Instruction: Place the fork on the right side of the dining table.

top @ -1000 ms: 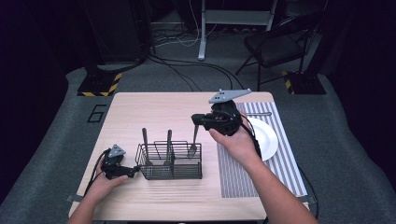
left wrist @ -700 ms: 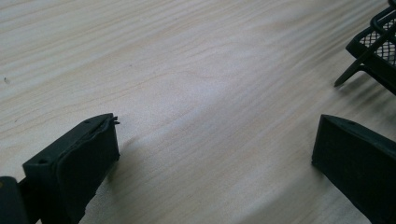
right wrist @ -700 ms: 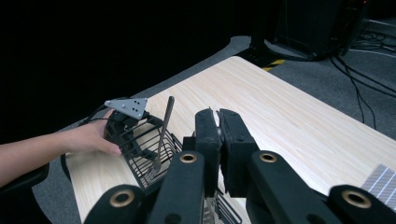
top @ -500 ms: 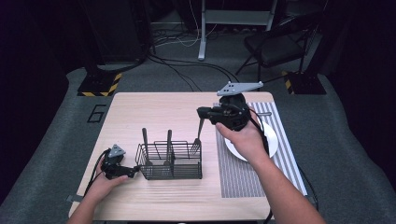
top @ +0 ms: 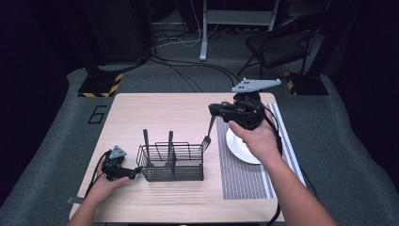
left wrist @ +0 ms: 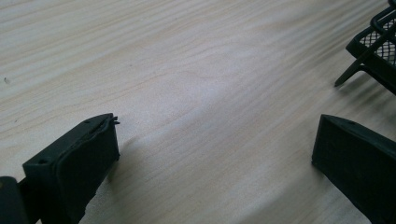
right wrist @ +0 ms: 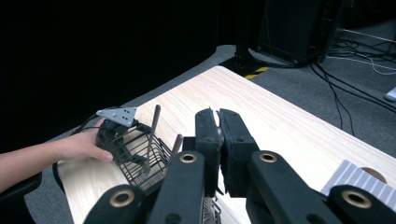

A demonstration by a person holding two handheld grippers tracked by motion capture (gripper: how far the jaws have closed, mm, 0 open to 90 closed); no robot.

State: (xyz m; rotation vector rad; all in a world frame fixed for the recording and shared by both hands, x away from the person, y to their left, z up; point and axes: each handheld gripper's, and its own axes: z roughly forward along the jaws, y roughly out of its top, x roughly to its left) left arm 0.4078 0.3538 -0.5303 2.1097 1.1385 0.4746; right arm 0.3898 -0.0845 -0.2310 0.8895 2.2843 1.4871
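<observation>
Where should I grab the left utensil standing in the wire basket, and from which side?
Pinch the left utensil by its handle tip above the wire basket, coming straight down; it stands upright and the mesh hides its lower part.

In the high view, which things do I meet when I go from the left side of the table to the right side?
Left tool → wire basket holding two upright utensils → fork hanging from the right tool → white plate on the striped mat.
</observation>
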